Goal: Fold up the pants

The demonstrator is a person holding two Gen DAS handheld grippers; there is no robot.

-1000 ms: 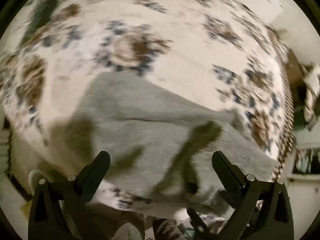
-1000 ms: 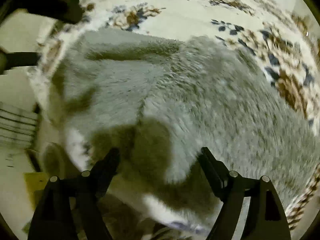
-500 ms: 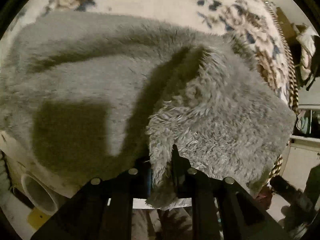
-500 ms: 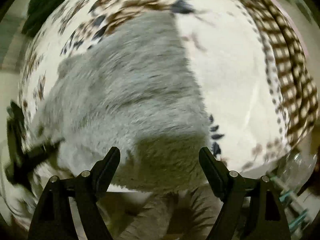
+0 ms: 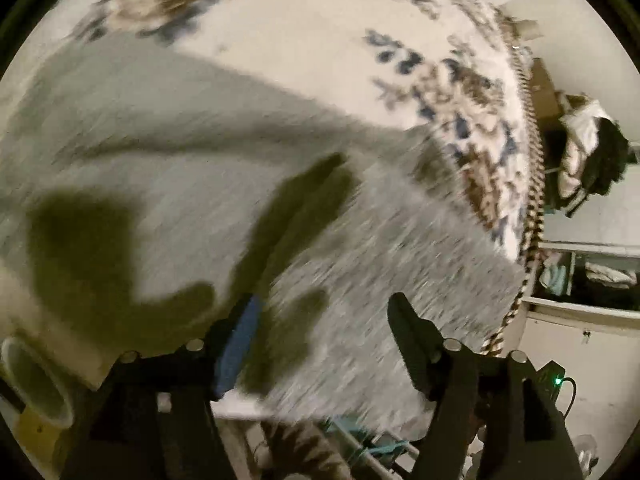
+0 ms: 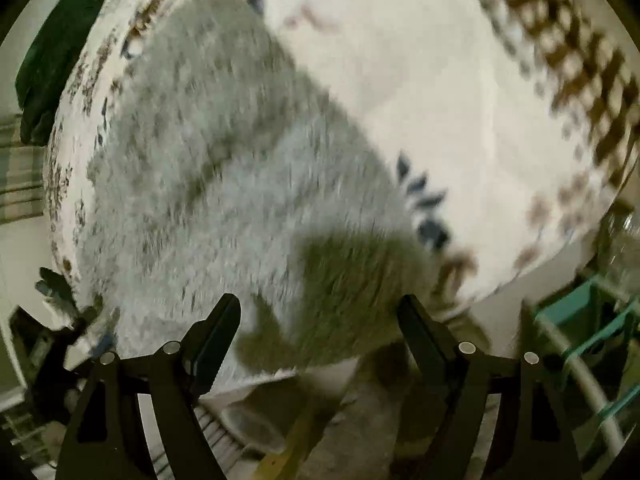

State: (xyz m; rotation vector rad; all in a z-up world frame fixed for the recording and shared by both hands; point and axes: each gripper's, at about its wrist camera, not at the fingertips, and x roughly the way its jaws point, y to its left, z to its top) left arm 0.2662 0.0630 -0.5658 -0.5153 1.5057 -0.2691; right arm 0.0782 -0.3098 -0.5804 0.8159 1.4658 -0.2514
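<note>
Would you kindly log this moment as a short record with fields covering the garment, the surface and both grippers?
garment: grey fleecy pants, lying spread out, not gripped
surface: cream floral cover with a brown patterned border
left gripper: open, over the pants' near edge
right gripper: open, above the pants, holding nothing
image quality: both views motion-blurred

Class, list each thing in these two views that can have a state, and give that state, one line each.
left hand-held gripper: open, holding nothing
right hand-held gripper: open, holding nothing
grey fleece pants: lying on the patterned bedspread, one layer folded over another
</note>
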